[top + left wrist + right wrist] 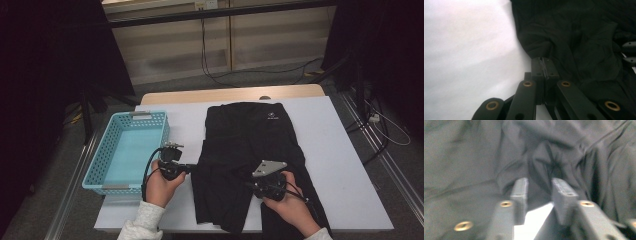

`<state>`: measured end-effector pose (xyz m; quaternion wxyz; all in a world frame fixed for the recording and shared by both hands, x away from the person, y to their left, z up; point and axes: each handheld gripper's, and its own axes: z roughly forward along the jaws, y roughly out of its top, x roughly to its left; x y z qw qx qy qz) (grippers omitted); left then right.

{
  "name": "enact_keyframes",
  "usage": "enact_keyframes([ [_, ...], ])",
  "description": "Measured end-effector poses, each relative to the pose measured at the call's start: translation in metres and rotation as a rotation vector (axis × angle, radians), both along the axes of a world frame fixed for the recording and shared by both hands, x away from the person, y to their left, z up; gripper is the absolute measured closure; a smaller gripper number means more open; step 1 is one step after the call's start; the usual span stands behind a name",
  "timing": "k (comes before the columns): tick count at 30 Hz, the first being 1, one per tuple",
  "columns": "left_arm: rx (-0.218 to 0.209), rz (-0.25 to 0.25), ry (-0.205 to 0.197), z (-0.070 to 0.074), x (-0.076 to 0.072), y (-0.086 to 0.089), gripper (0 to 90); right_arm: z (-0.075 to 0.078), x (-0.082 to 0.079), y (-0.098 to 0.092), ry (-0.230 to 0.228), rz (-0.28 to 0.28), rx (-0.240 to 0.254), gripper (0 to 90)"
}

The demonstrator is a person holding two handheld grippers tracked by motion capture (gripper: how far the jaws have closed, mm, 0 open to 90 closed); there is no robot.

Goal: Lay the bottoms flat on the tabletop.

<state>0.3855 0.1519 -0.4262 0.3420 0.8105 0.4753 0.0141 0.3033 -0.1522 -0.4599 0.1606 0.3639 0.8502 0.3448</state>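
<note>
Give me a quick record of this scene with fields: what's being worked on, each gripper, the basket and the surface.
item: black garment spread flat on the table, small white logo near its far end
left gripper: jaws shut on the garment's left edge
right gripper: jaws apart, a fold of cloth between them, not pinched
basket: light blue basket left of the garment, nothing in it
surface: white table

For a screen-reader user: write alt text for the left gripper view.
The left gripper has its two black jaws shut on the edge of a black garment that lies crumpled across the right of the picture. The white table cover spreads bare to the left.
</note>
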Motion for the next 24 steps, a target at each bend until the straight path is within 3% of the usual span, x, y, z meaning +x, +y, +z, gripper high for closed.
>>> enact_keyframes([
  [2, 0.001, -0.004, 0.008, -0.001, 0.001, 0.001, 89.1, 0.000, 0.000, -0.006, 0.005, 0.013, 0.011, 89.3],
  [4, 0.001, -0.003, 0.009, -0.002, 0.001, 0.000, 89.0, 0.002, 0.000, -0.012, 0.032, 0.013, 0.005, 90.0],
  [7, 0.000, -0.003, 0.002, 0.000, 0.000, -0.001, 88.9, 0.004, -0.002, -0.022, 0.039, -0.006, -0.023, 90.0],
  [9, 0.000, -0.014, 0.005, -0.001, 0.000, -0.003, 88.8, 0.005, -0.004, -0.028, 0.062, 0.007, -0.008, 90.0],
  [11, 0.004, -0.020, 0.007, -0.003, -0.001, -0.006, 88.7, 0.008, -0.006, -0.030, 0.063, 0.024, 0.031, 82.9],
  [15, 0.007, -0.041, 0.008, -0.005, -0.001, -0.010, 88.6, 0.019, -0.004, -0.039, 0.027, -0.031, 0.097, 66.1],
  [20, 0.007, -0.044, 0.007, -0.005, -0.001, -0.011, 88.7, 0.031, -0.001, -0.058, -0.010, -0.107, 0.109, 57.3],
  [24, 0.011, -0.045, 0.007, -0.005, -0.001, -0.011, 88.7, 0.029, 0.002, -0.080, -0.025, -0.187, 0.101, 53.1],
])
